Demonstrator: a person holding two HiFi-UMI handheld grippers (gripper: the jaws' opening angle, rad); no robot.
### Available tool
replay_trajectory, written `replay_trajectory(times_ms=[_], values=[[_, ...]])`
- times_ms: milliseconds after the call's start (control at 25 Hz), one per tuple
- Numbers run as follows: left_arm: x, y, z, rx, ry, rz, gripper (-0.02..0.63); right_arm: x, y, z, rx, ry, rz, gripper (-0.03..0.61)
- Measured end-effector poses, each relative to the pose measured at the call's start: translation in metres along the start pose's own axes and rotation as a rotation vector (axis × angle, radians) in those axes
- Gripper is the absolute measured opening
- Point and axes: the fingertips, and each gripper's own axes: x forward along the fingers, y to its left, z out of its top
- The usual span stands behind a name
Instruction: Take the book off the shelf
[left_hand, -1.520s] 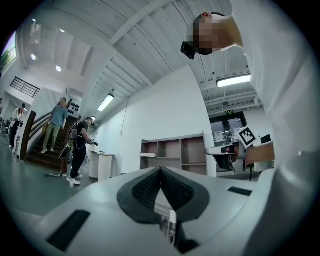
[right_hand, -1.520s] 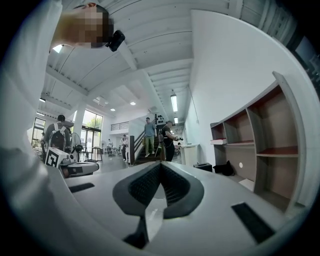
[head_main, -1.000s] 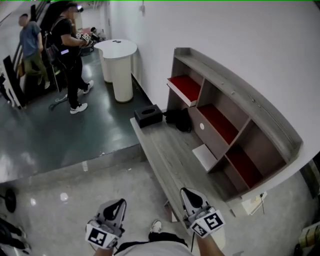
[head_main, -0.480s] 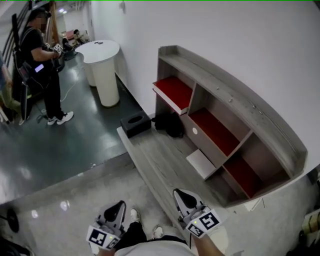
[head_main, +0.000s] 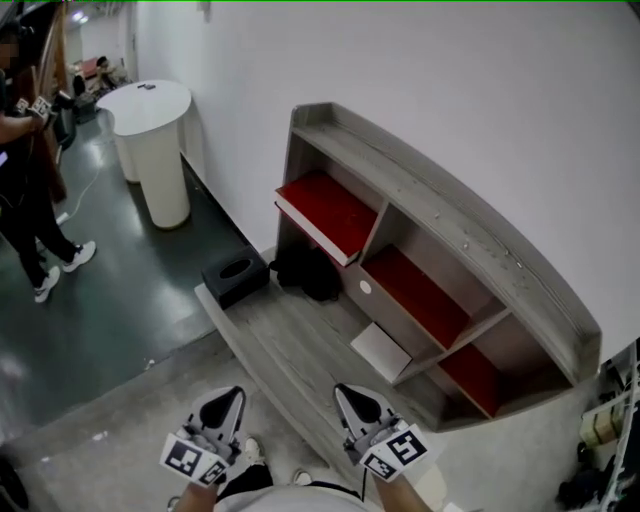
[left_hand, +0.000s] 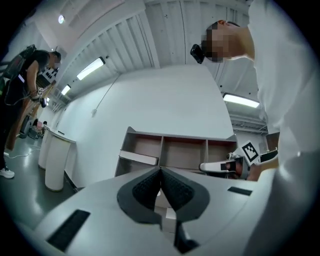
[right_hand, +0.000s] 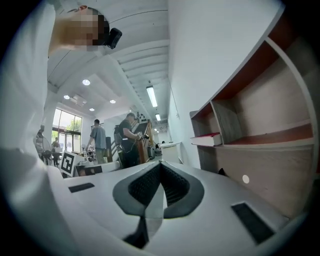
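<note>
One flat red book (head_main: 325, 207), grey woodgrain shelf (head_main: 440, 207), prob. laminate.

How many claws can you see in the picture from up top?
2. The left claw is at the bottom, left of the middle. The right claw is beside it, near the grey ledge. Both are shut. No more seem hidden.

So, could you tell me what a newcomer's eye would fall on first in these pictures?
The long grey wooden shelf unit with red-floored compartments, against the white wall, stands out first. A flat red-covered book juts from its left compartment. Low in the head view, the left gripper and right gripper are both shut and empty, short of it.
</note>
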Motion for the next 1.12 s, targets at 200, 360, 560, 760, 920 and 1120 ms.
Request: replay_trajectory(times_ms=[200, 360, 560, 760, 920, 1120], values=[[0.04, 0.033, -0.008, -0.111, 0.03, -0.053, 0.018, 0.026, -0.011, 0.015, 0.0, -0.028, -0.043, 0.023], [0.076, 0.046, -0.016, -0.207, 0.051, -0.109, 0.018, 0.023, -0.027, 0.017, 0.018, -0.038, -0.112, 0.023], [0.126, 0.039, -0.003, -0.247, 0.028, -0.199, 0.025, 0.014, -0.047, 0.023, 0.028, -0.043, -0.18, 0.023], [0.169, 0.037, -0.002, -0.32, 0.034, -0.278, 0.087, 0.008, -0.055, 0.024, 0.031, -0.055, -0.224, 0.023], [0.209, 0.047, -0.005, -0.429, 0.038, -0.291, 0.124, -0.007, -0.06, 0.021, 0.038, -0.052, -0.269, 0.023], [0.258, 0.059, -0.002, -0.518, 0.021, -0.28, 0.13, -0.026, -0.066, 0.017, 0.048, -0.041, -0.322, 0.023]])
